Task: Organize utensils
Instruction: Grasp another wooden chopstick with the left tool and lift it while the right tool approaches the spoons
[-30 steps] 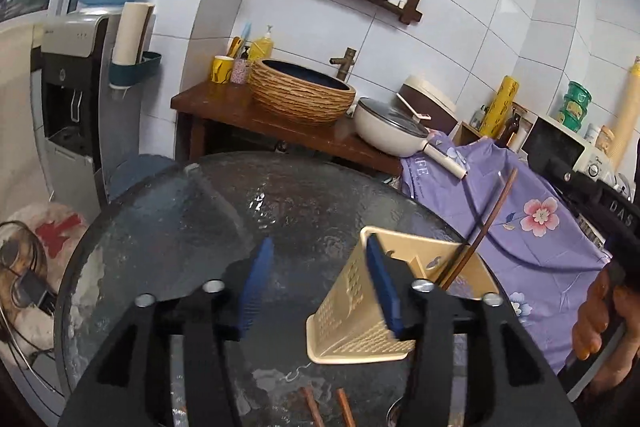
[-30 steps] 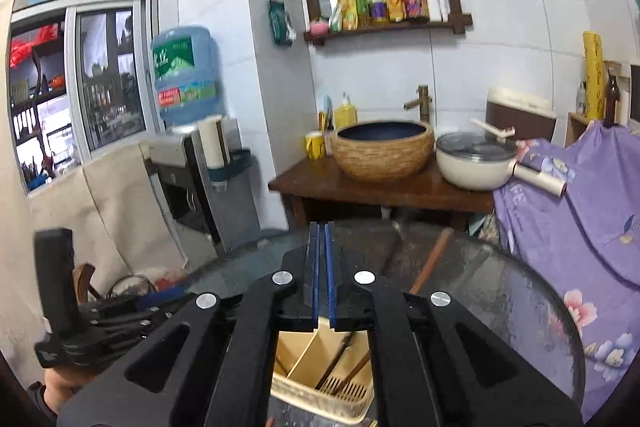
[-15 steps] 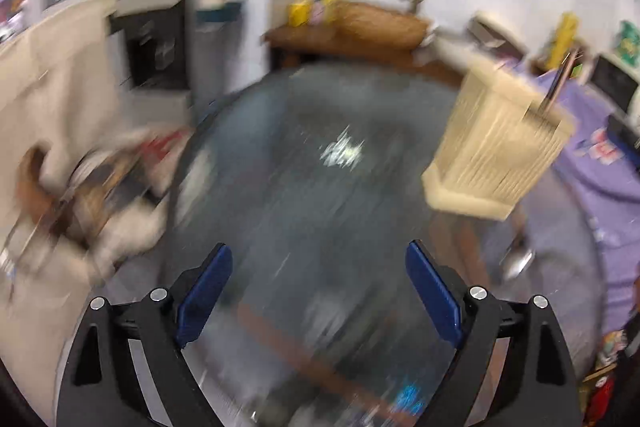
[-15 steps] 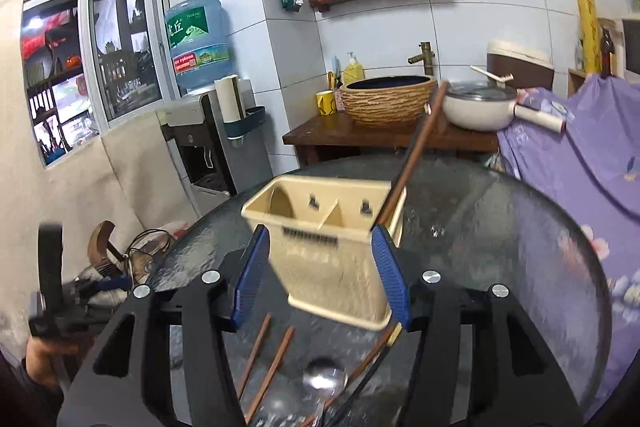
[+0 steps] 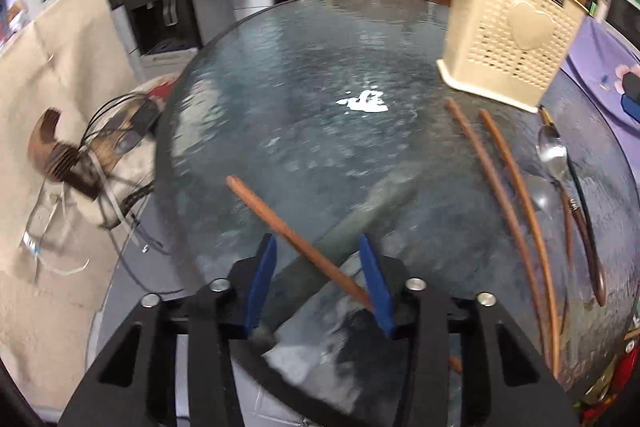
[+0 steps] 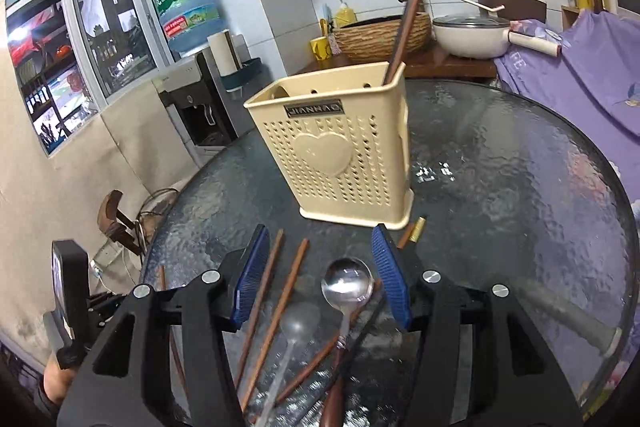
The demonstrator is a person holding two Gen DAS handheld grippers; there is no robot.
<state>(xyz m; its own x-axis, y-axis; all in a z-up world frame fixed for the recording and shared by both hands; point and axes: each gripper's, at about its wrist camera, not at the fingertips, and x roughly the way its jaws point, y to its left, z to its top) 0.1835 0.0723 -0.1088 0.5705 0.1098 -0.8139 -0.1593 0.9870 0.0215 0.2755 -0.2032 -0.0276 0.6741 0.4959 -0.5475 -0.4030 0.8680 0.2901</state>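
Observation:
In the left wrist view a brown chopstick (image 5: 288, 231) lies slanted on the glass table (image 5: 304, 75) near its edge. My left gripper (image 5: 318, 251) straddles it with jaws closing; the left pad stands clear of it. Further right lie two more chopsticks (image 5: 500, 187) and a spoon (image 5: 554, 151), in front of the cream utensil holder (image 5: 508, 39). In the right wrist view my right gripper (image 6: 320, 239) hangs open just over the spoon (image 6: 346, 285), with chopsticks (image 6: 280, 299) beside it. One chopstick (image 6: 406, 23) stands in the holder (image 6: 340, 151).
A dark utensil with a gold tip (image 6: 416, 227) pokes out by the holder's base. Purple cloth (image 6: 580, 67) covers something right of the table. Behind stand a wooden counter with a wicker basin (image 6: 380, 35), a pot (image 6: 472, 35) and a water dispenser (image 6: 192, 99). Cables (image 5: 112, 131) lie on the floor.
The right gripper went from shut to open, leaving a chopstick in the holder, and sank toward the spoon. The left gripper swung down from the holder to the lone chopstick, opening wide, then narrowing.

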